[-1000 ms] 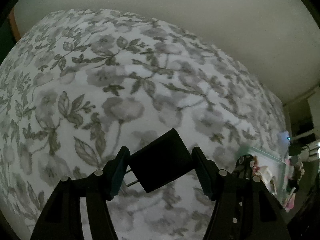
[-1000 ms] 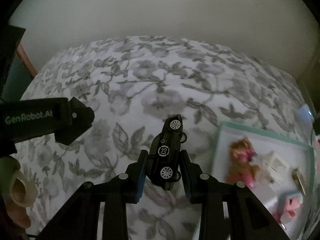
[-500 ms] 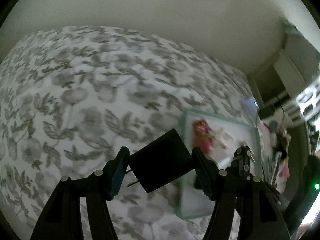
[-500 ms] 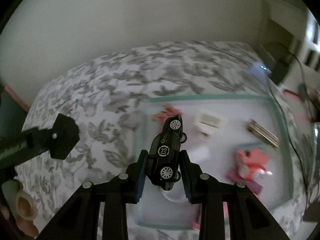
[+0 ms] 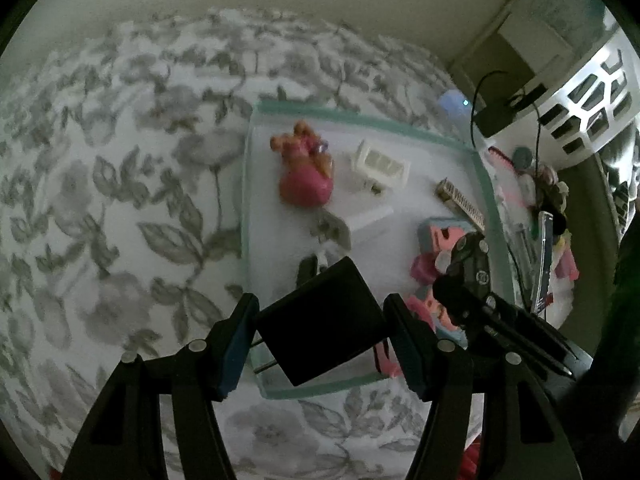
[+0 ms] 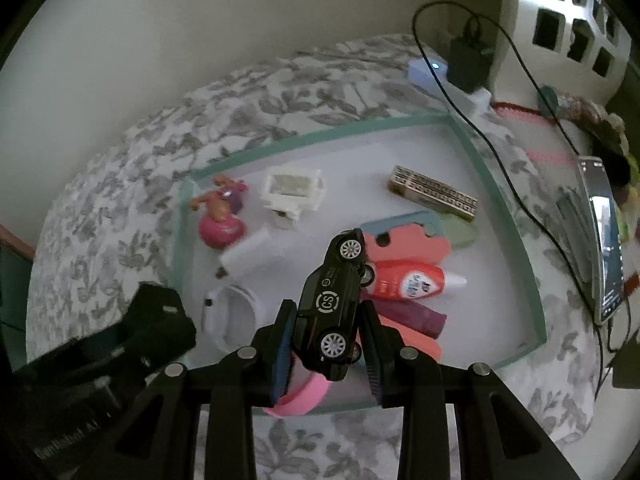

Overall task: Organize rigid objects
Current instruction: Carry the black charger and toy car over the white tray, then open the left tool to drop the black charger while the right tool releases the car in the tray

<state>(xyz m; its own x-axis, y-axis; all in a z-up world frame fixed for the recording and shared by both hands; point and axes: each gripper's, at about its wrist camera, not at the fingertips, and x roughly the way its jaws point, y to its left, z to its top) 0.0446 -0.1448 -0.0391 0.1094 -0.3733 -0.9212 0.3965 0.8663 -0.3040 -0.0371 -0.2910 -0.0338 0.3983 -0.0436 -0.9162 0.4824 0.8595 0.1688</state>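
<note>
Bed (image 6: 120, 184) with grey floral cover. Green-rimmed tray (image 6: 320, 136) lies on it, toward its right side. Right of tray: black cable (image 6: 532, 80), phone (image 6: 608, 236), small blue lit device (image 6: 428, 70) near the wall.

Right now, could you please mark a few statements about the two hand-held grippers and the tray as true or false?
1. The right hand-held gripper holds a black toy car. True.
2. The left hand-held gripper is empty. False: it grips a black plug adapter.
3. The green-rimmed tray holds nothing. False: several items lie in it, including a pink doll figure.
4. The tray sits on a floral cloth. True.
</note>
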